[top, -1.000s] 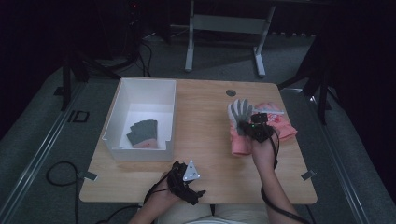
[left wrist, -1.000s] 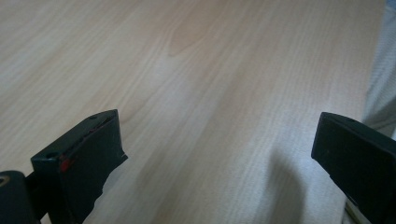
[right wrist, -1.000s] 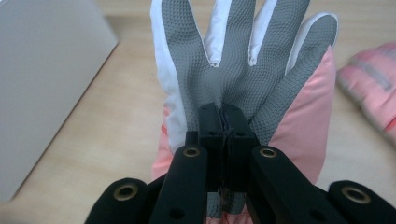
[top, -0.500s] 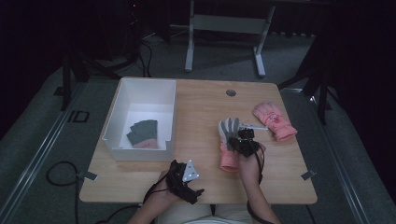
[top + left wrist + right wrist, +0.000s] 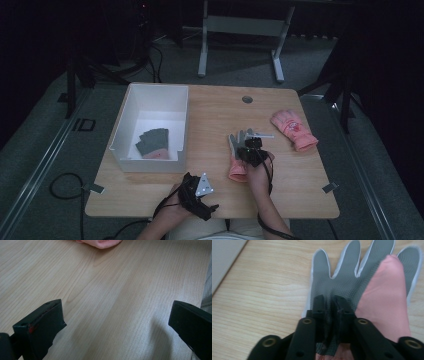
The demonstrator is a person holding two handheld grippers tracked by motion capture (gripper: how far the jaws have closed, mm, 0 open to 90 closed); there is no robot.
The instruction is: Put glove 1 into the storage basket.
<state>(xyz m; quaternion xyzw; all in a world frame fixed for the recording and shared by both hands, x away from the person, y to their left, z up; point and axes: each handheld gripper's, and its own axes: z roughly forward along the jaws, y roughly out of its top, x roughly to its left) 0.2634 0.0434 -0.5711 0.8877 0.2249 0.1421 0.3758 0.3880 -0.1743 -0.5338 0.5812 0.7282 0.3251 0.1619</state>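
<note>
Glove-sorting is mid-step: the right gripper (image 5: 329, 312) has just been easing its jaws, a fold of the grey-palmed pink glove (image 5: 352, 277) still pinched between them on the table (image 5: 210, 130). Next, a judgement: release and withdraw. Left gripper (image 5: 112, 325) idles, jaws wide

A light wooden bench (image 5: 210, 110) with rounded corners stands on grey carpet (image 5: 45, 165), a small round grommet (image 5: 247, 99) set near its far edge. Beyond it a grey metal frame (image 5: 240, 30) on two legs rises into a very dark room; the walls cannot be made out. Black cables (image 5: 62, 182) trail over the floor at the left, beside what may be a floor rail (image 5: 30, 175).
</note>
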